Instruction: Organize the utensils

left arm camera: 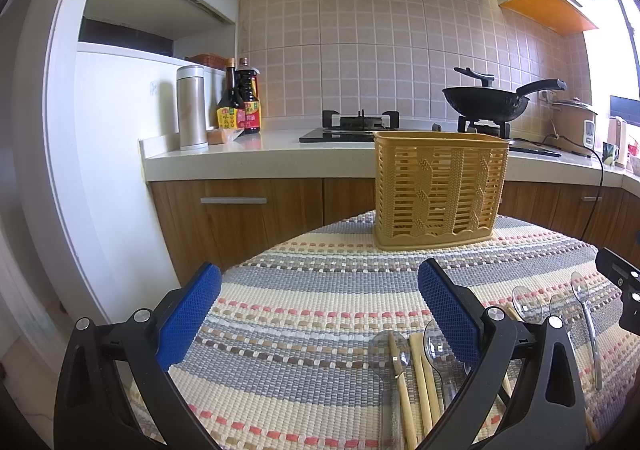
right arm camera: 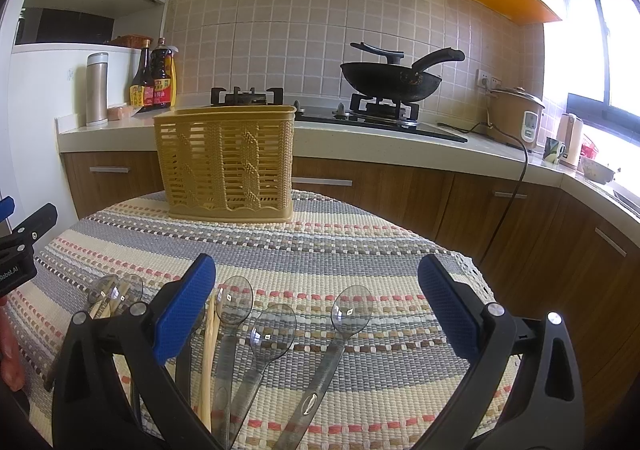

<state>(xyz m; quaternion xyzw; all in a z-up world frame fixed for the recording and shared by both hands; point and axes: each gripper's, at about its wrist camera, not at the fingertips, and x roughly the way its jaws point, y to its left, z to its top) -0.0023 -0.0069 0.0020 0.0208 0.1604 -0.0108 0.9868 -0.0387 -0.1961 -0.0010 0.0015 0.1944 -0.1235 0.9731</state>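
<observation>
Two low wrist views, side by side

Both face the counter across the mat (left arm camera: 304, 290), sharing the basket (left arm camera: 440, 190) (right arm camera: 228, 162) and spoons (right arm camera: 256, 334).

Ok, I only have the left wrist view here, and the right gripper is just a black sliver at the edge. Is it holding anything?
Observer: No. The right gripper has its jaws wide open, with nothing between them.
Operator: What lies in front of it?
Observer: Three clear spoons lie flat on the mat, bowls toward the basket.
Operator: Any chopsticks there too?
Observer: Yes, wooden chopsticks lie just inside its left jaw.
</observation>
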